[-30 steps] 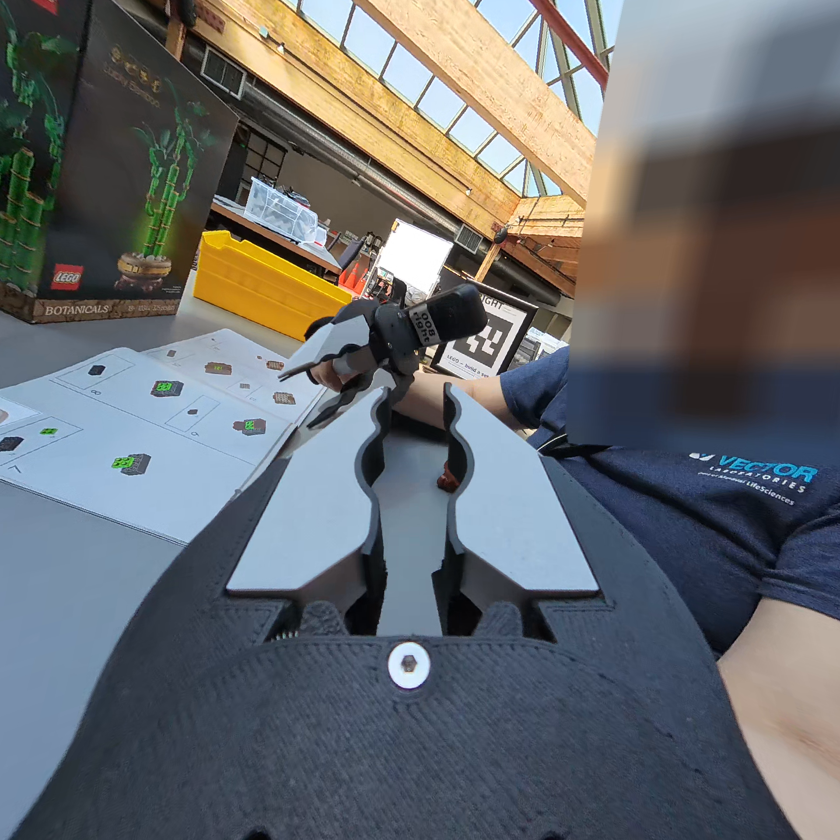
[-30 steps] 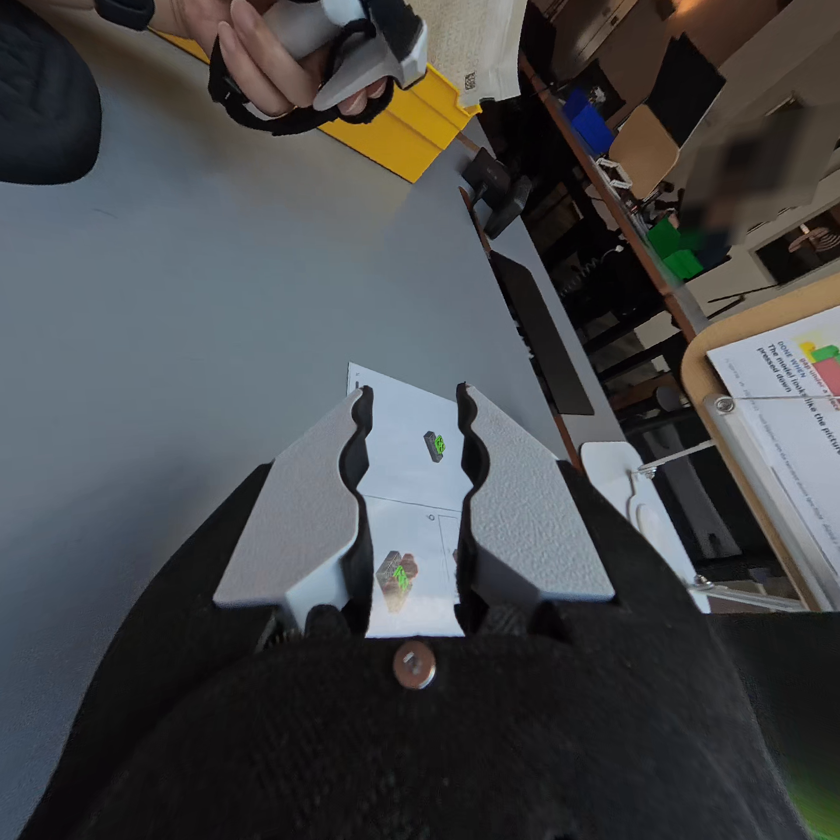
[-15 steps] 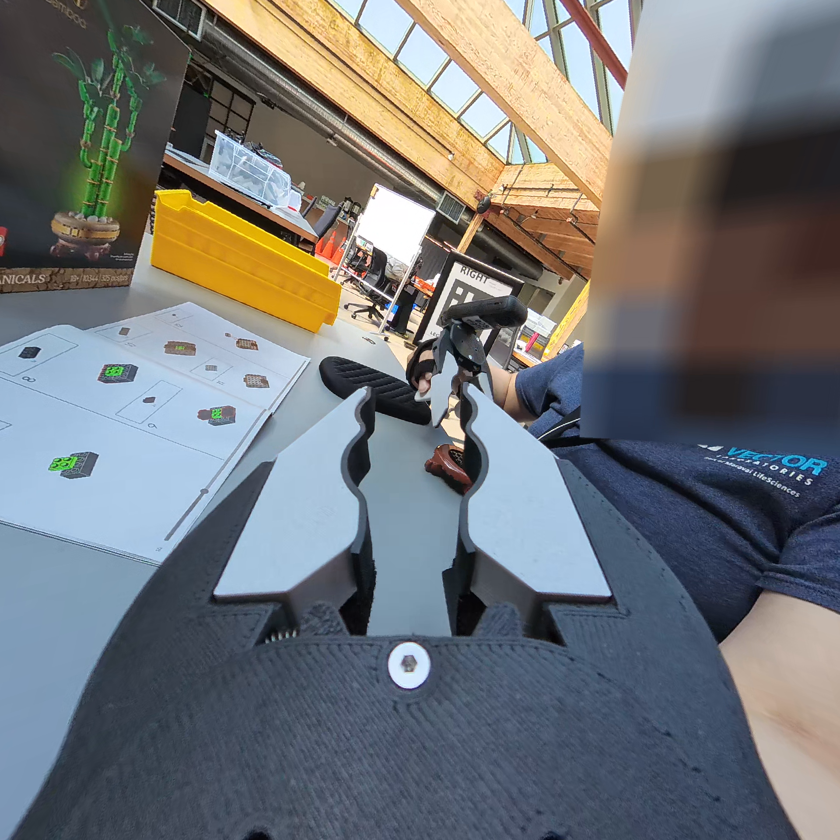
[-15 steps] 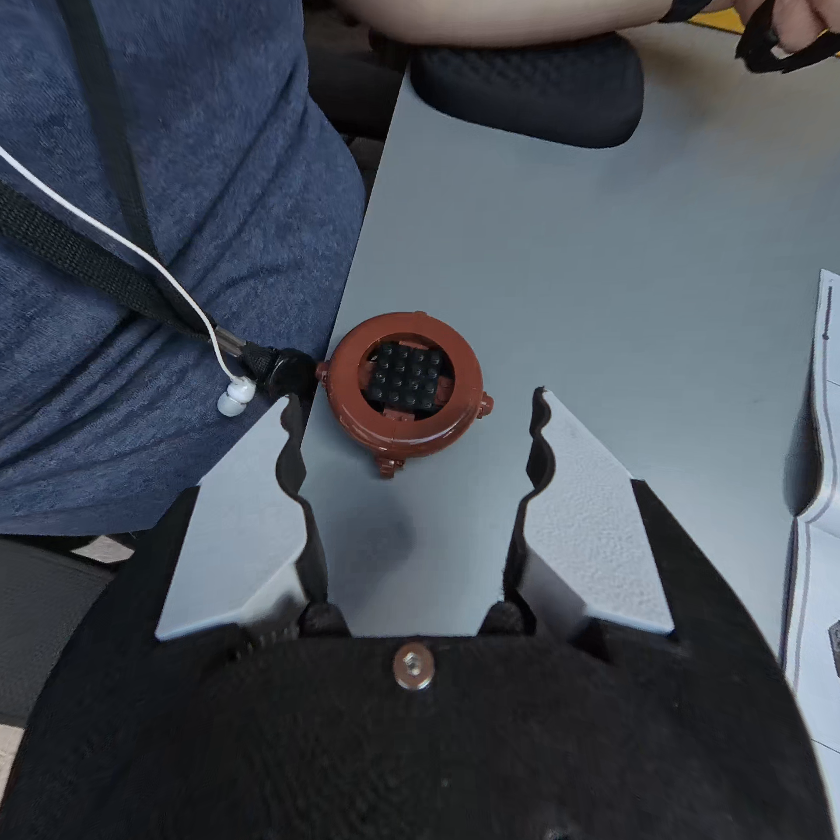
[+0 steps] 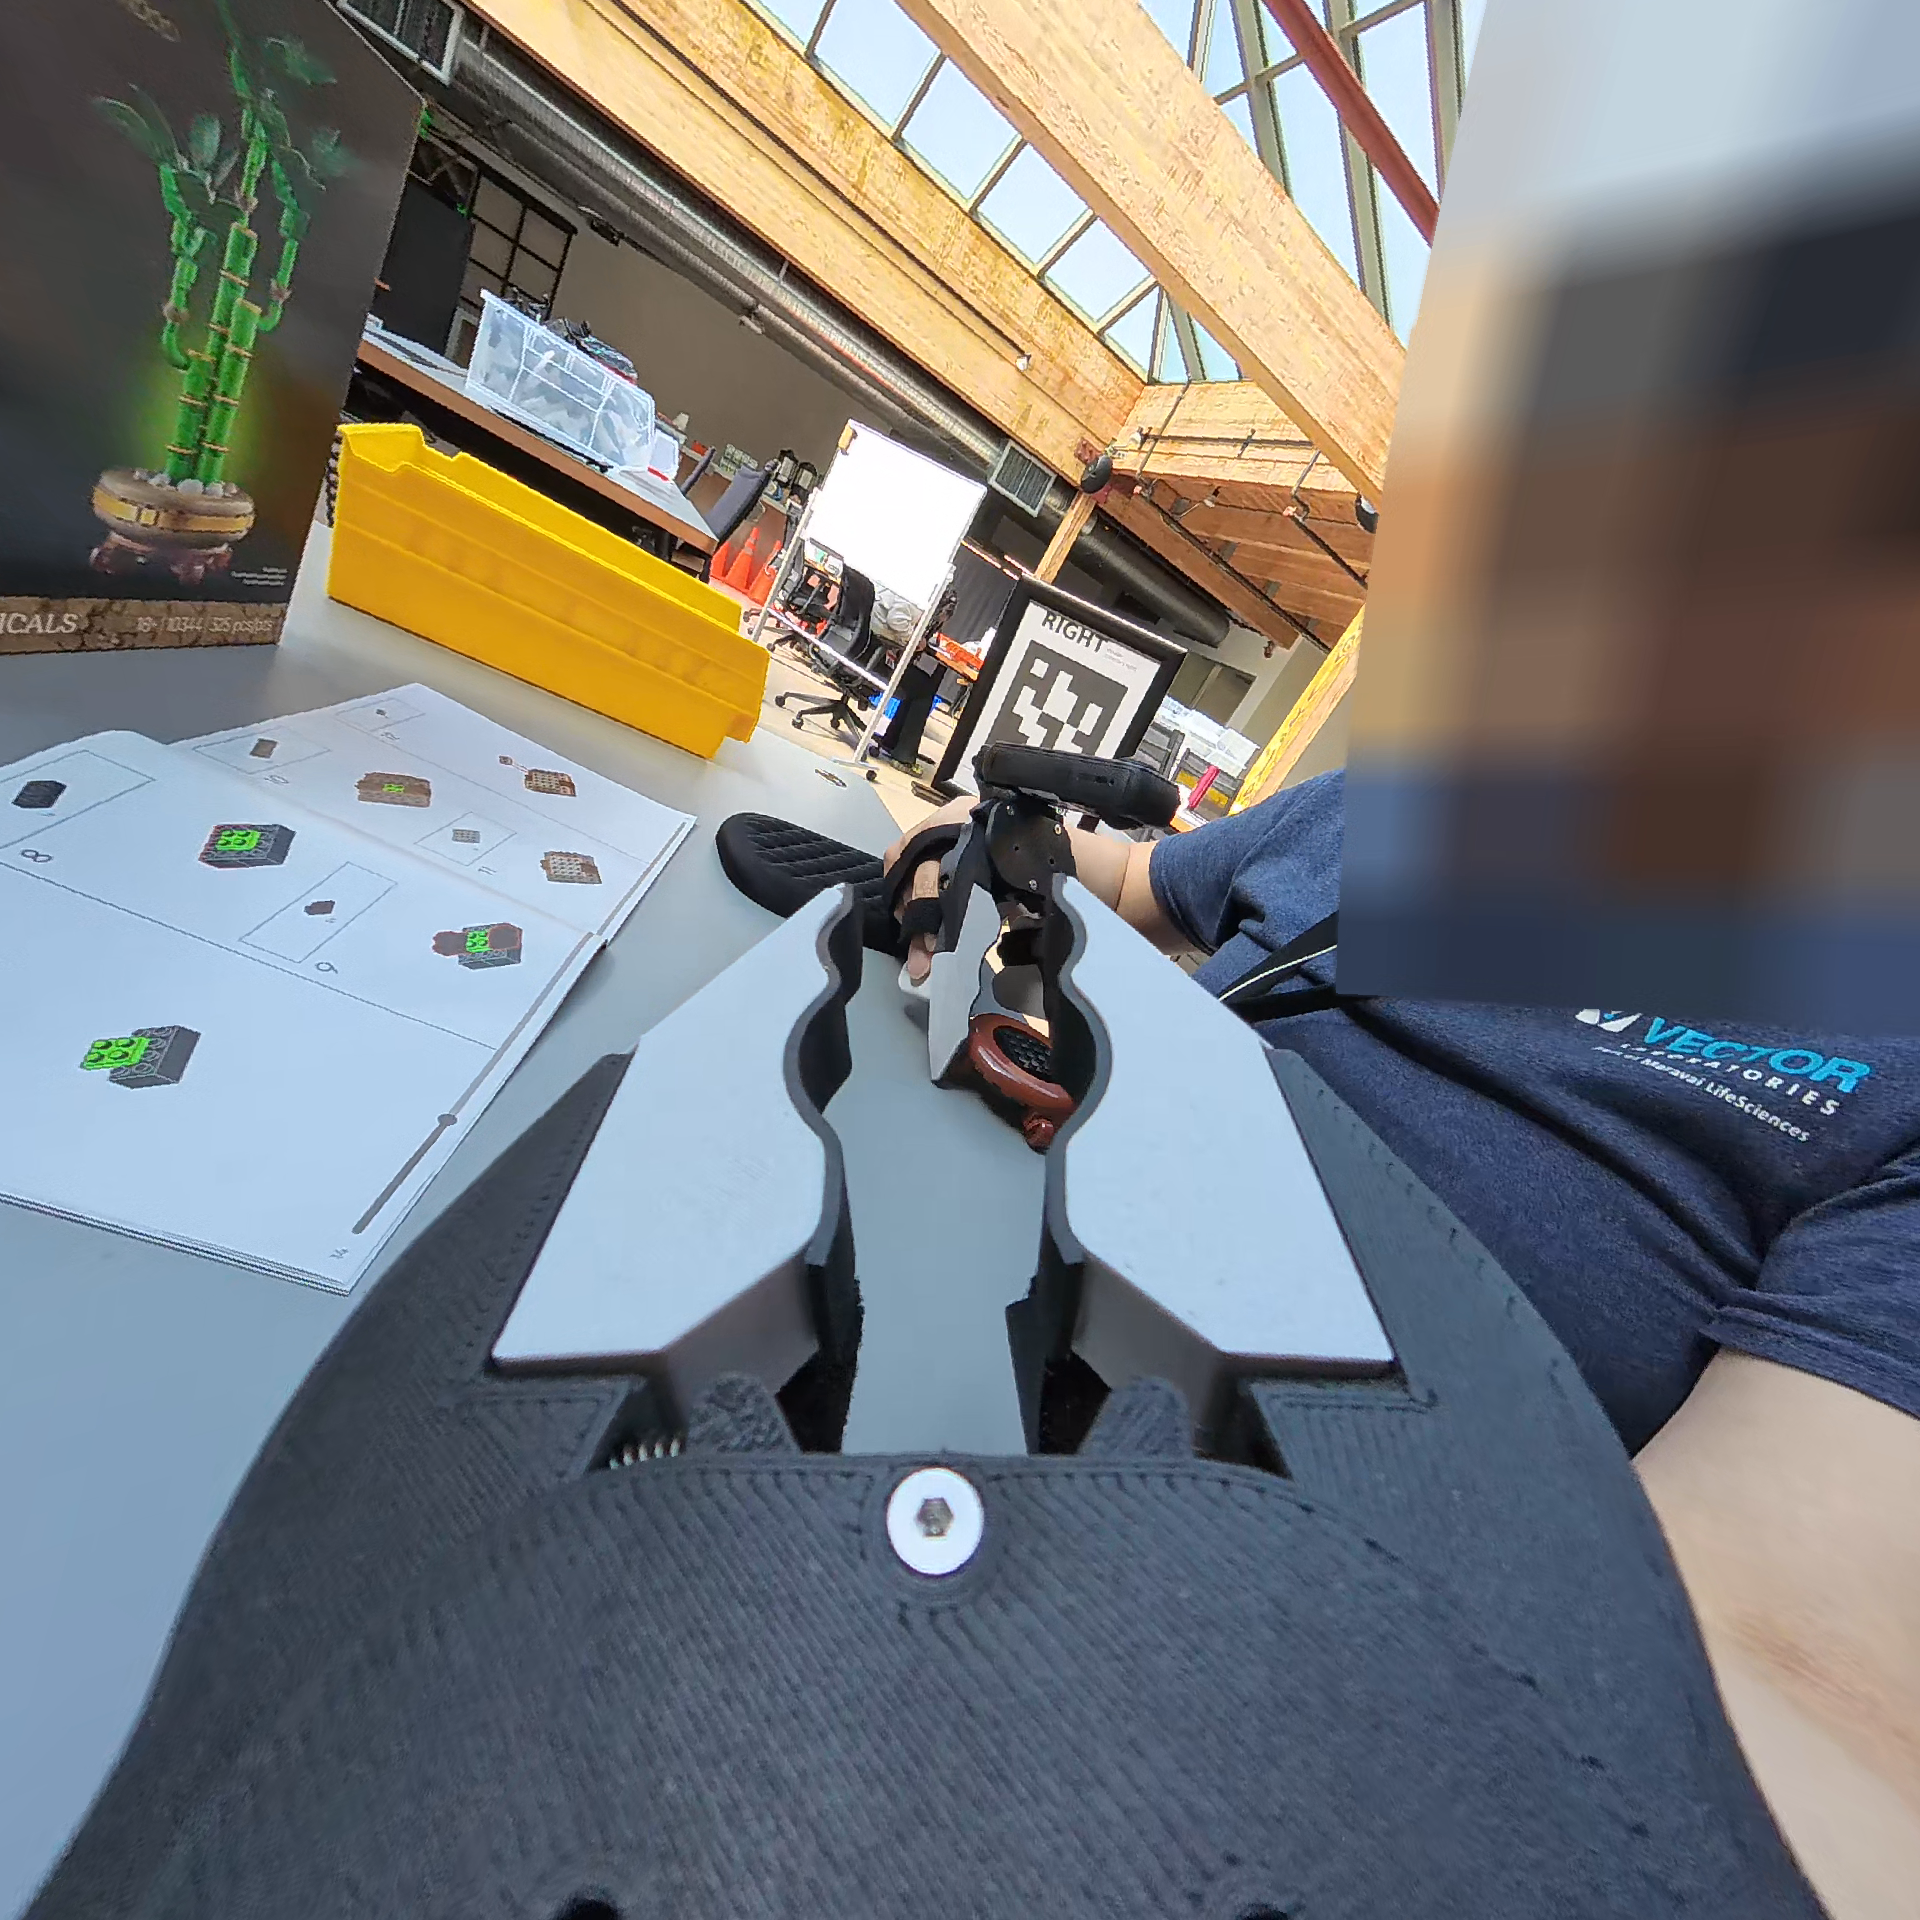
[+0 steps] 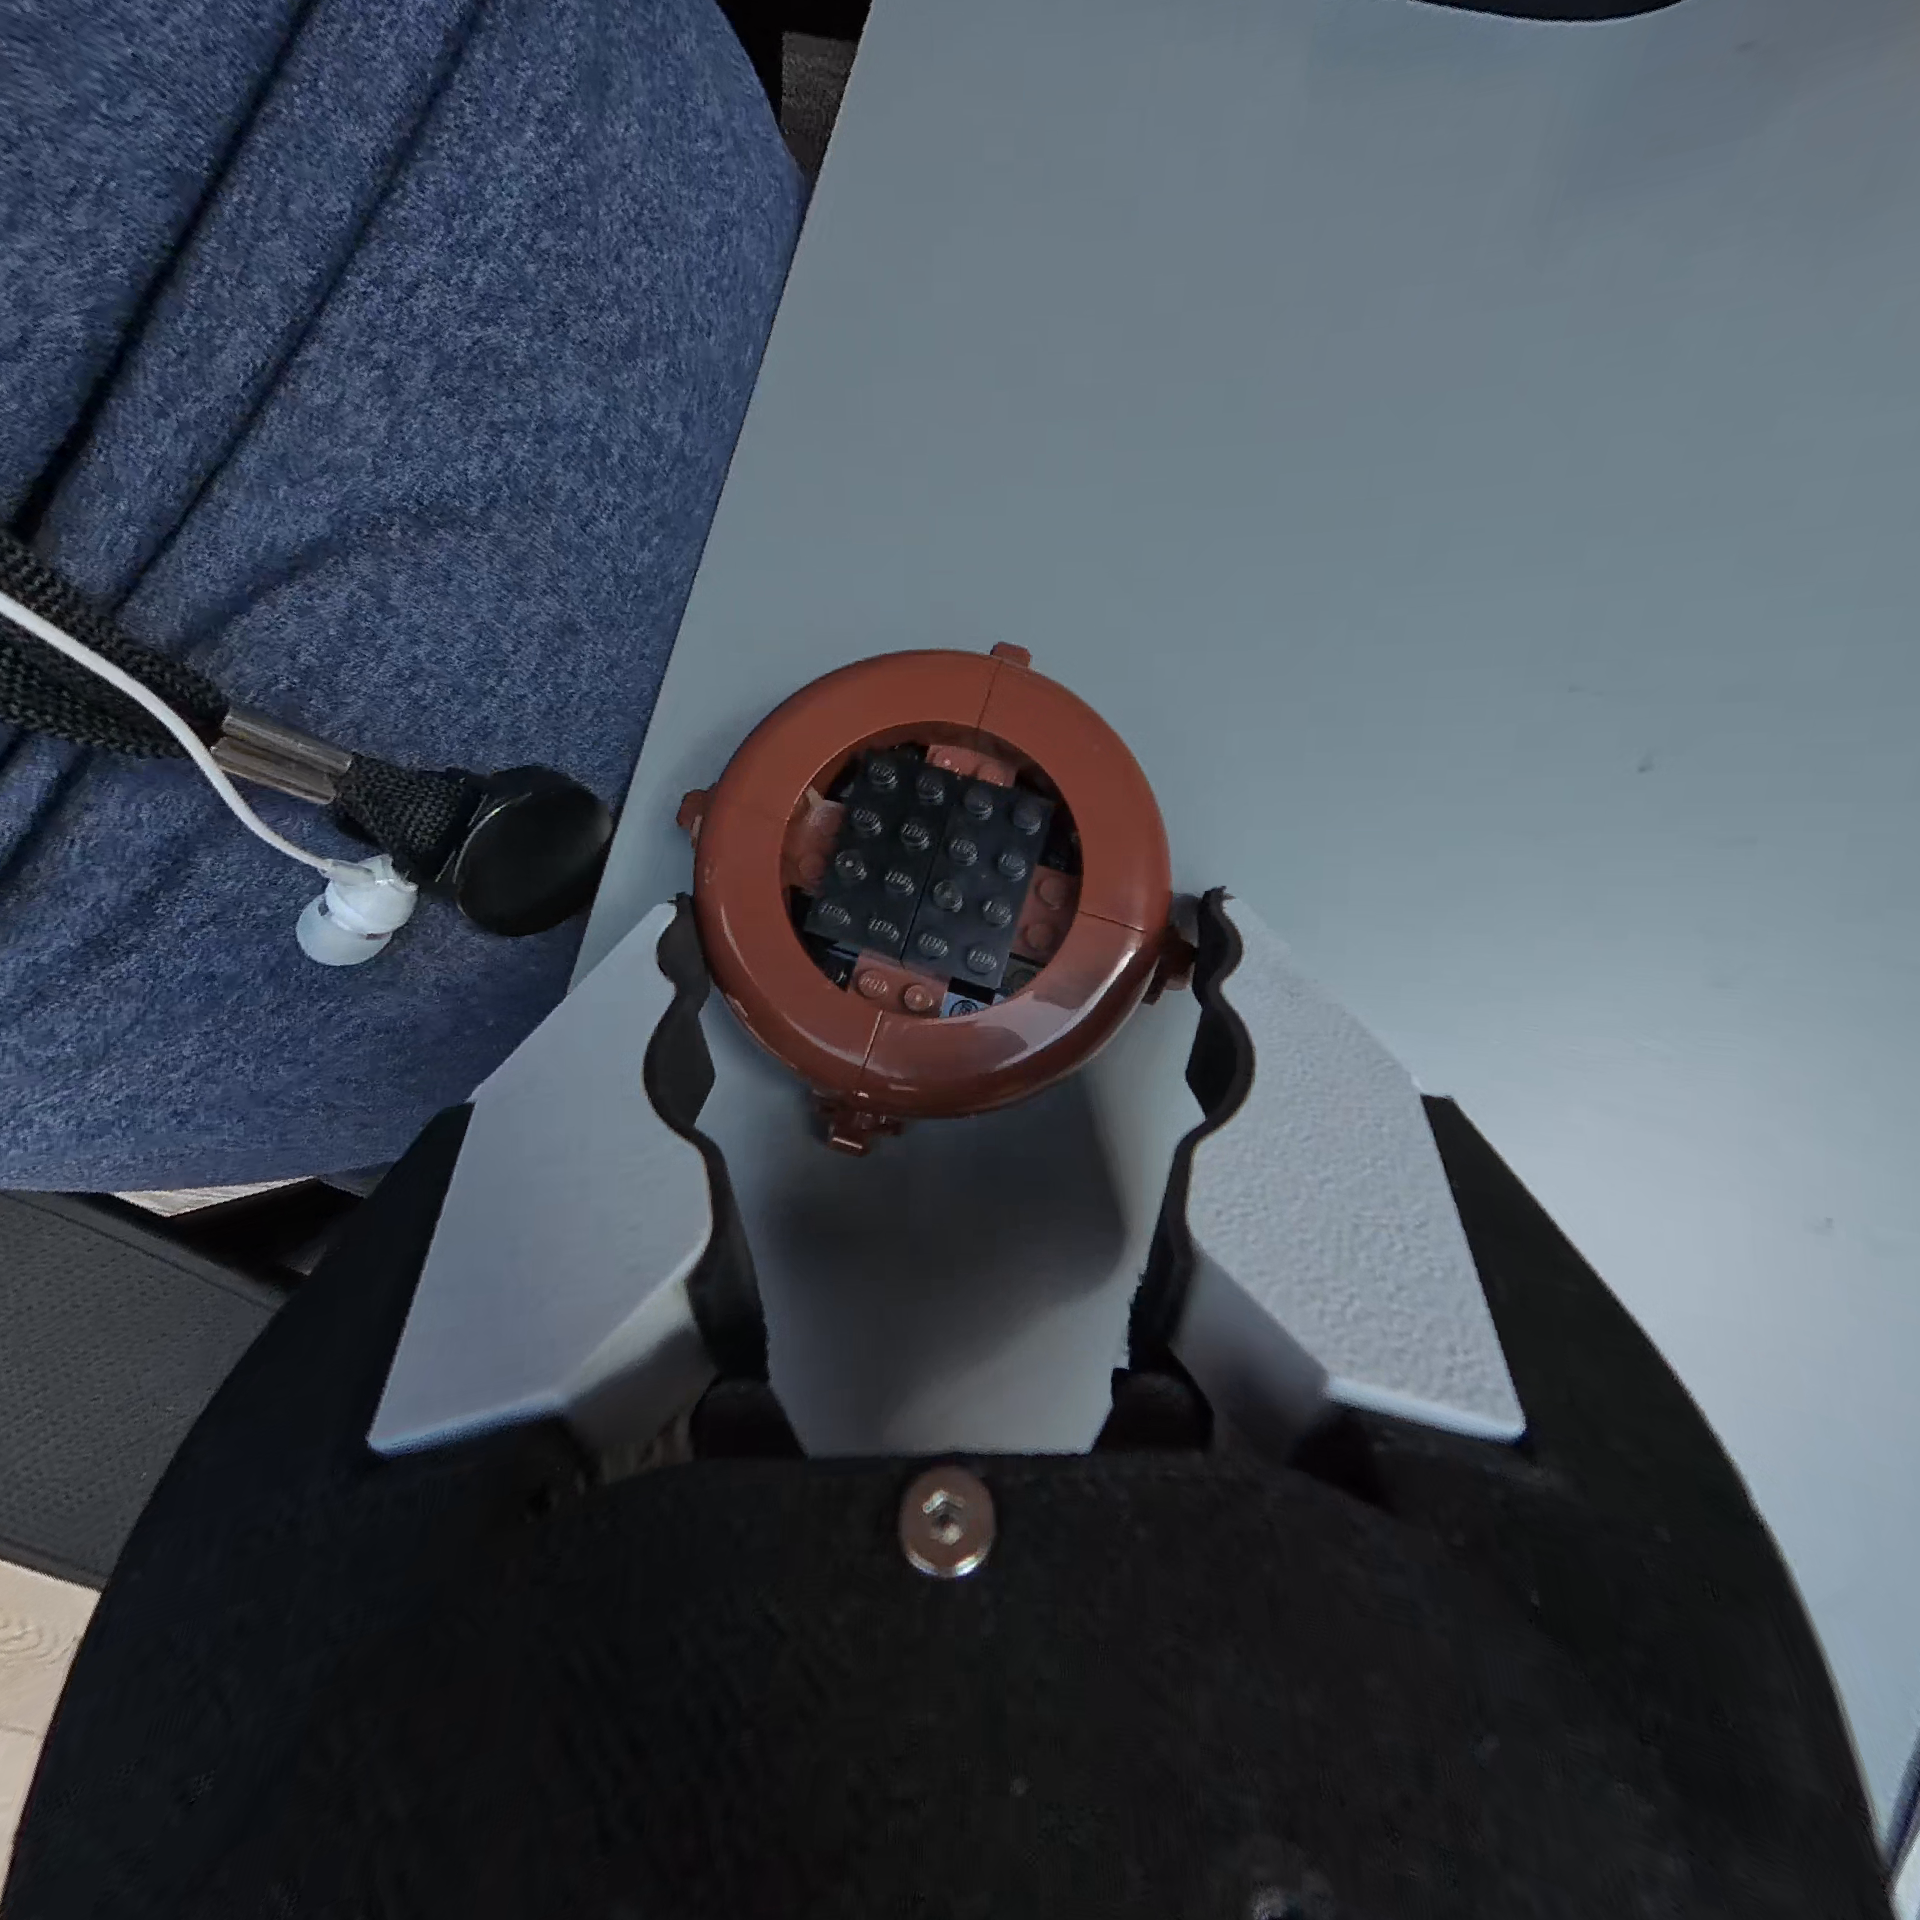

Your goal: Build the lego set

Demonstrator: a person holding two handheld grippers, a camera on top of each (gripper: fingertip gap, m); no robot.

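Sitting flat on the grey bench [image 6: 1351,416], close to its edge and the person's blue shirt [image 6: 312,416], is the brown round pot base [image 6: 930,883], w/ a black studded plate [image 6: 935,862] in its middle. Its ring looks complete, 4 curved parts joined, small brown lugs outside.

The right tool [image 6: 940,914] is spread wide around the pot base, one finger at each side. The right tip seems to touch or almost touch a lug; on the left I cannot tell if there is contact. It is not gripping yet.

The left tool [image 5: 945,945] points along the bench toward the same pot, a bit apart from it, jaws parted and nothing between them.

Farther out lies the open instruction booklet [image 5: 291,935], then a yellow bin [image 5: 540,592] and the set box [image 5: 156,312], which pictures tall green stalks in a pot.

Judging from that, the build is at an early stage: only the pot bottom is done; upper pot, stalks, leaves etc. are left. No loose bricks are visible. Next step probably: close on the ring and lift it, careful bc the ring is smooth and curved and could slip.
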